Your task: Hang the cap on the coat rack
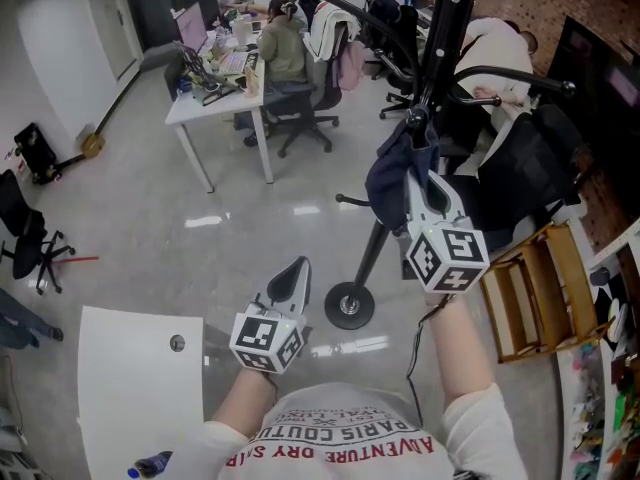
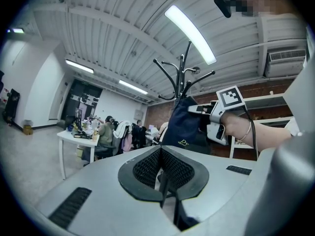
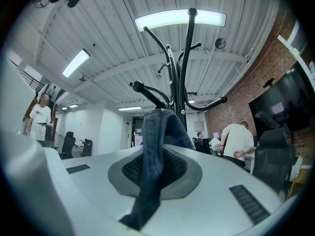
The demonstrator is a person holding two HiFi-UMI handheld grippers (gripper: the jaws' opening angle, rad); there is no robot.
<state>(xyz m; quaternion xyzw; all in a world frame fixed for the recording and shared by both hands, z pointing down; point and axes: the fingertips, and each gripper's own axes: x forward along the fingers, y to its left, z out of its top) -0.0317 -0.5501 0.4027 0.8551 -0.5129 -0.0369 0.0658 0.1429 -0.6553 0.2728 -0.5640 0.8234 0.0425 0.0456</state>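
Right hand-held gripper point(image 1: 424, 180) pinches the limp navy cap point(image 1: 392, 183), seemingly denim, by the coat rack point(image 1: 445, 28).

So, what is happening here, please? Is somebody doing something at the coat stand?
A person holds a gripper in each hand. The right gripper is shut on a dark blue cap and holds it up beside the black coat rack, close under one of its hooks. Whether the cap already catches on a hook, I cannot tell. The left gripper is lower and away from the rack, jaws together, with nothing in it.
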